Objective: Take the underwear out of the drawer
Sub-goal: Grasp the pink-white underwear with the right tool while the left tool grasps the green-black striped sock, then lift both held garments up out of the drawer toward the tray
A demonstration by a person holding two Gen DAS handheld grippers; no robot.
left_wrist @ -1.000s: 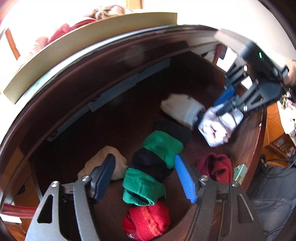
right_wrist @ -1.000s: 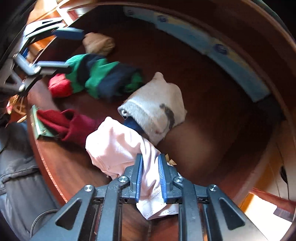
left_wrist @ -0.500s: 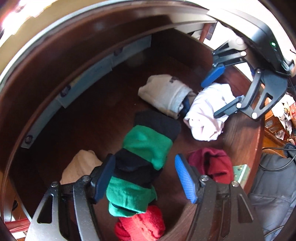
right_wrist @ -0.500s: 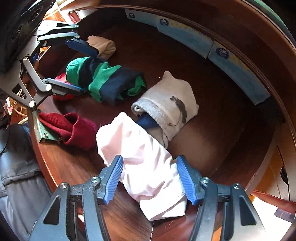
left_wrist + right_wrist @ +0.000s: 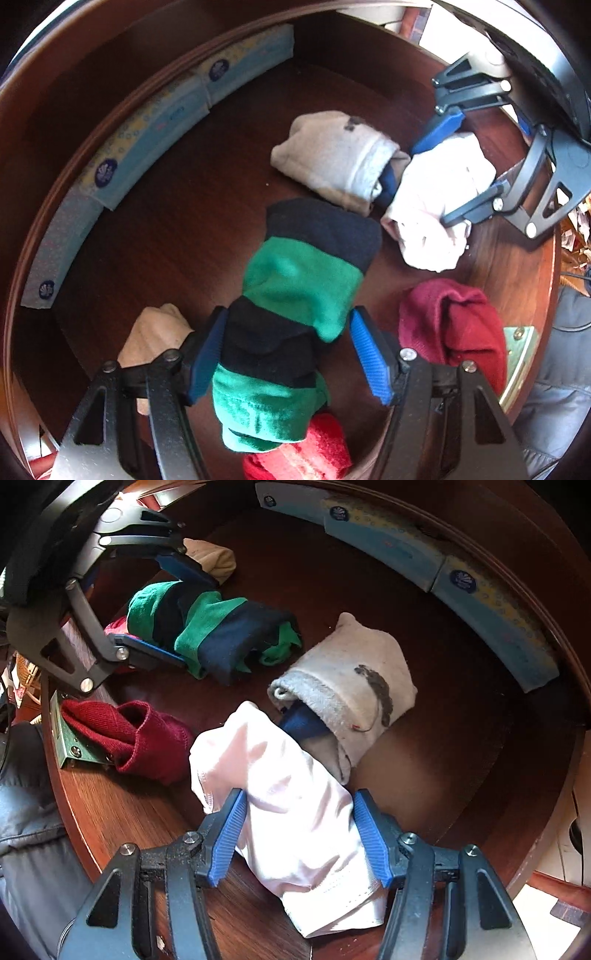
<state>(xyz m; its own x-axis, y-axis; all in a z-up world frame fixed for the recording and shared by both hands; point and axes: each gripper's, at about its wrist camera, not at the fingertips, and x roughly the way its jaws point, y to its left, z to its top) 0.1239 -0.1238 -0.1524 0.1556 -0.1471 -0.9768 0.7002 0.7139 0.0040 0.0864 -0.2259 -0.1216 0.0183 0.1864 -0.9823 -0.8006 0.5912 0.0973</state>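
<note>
Rolled garments lie in a dark wooden drawer [image 5: 110, 74]. A green and navy striped roll [image 5: 295, 280] lies between the fingers of my left gripper [image 5: 288, 314], which points down and stands open; its left pad brushes the roll and the right pad is clear of it. A pale pink roll [image 5: 288, 782] lies between the fingers of my right gripper [image 5: 300, 794], jaws wide and level with the roll's sides. The other views show both again: right gripper [image 5: 432, 184] over the pink roll [image 5: 436, 199], left gripper [image 5: 197, 622] over the striped roll [image 5: 221, 635].
A grey-white roll [image 5: 332, 155] lies beside the pink one. A maroon roll [image 5: 454, 325] rests by the metal lock plate [image 5: 517, 362] at the front wall. A red roll [image 5: 317, 450] and a beige one [image 5: 155, 336] lie near the striped roll. Light blue tissue packs [image 5: 155, 136] line the back wall.
My right gripper let go of its pinch on the pink cloth and opened wide around the roll. My left gripper came down so that the striped roll sits between its fingers.
</note>
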